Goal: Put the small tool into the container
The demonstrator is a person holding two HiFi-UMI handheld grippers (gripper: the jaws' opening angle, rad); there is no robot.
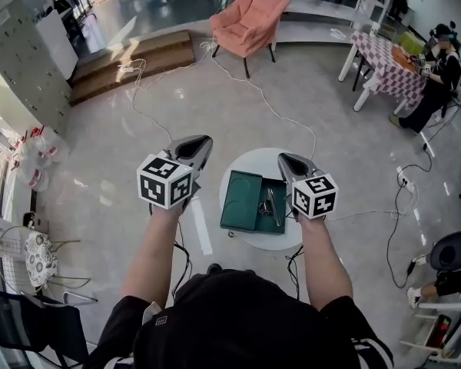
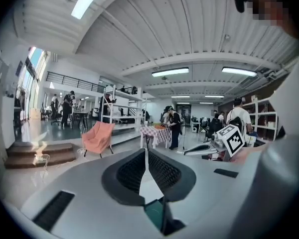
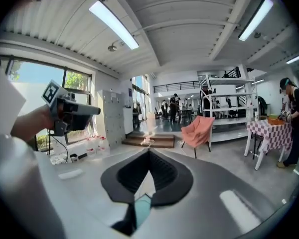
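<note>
Left hand-held gripper (image 2: 146,156): jaws fully closed, ribbed black pads meeting along one seam, nothing between them; grey smooth shell, marker cube at the back; held in the air left of the table (image 1: 253,162), tip pointing forward; right hand-held gripper (image 3: 149,156): same state, jaws pressed together and empty, held above the table's right edge; both level with each other, apart, neither touching anything on the table; table is round with a plain white top; on it a shallow rectangular dark-green container (image 1: 242,198), open on top, with a raised rim; small tool (image 1: 270,204) lies inside the container's right half, slim, shiny metal, lengthwise; exact type too small to tell; beyond: glossy grey floor (image 1: 123,144), white cable (image 1: 276,114) snaking across it, pink padded armchair (image 1: 250,21) on thin dark legs.
</note>
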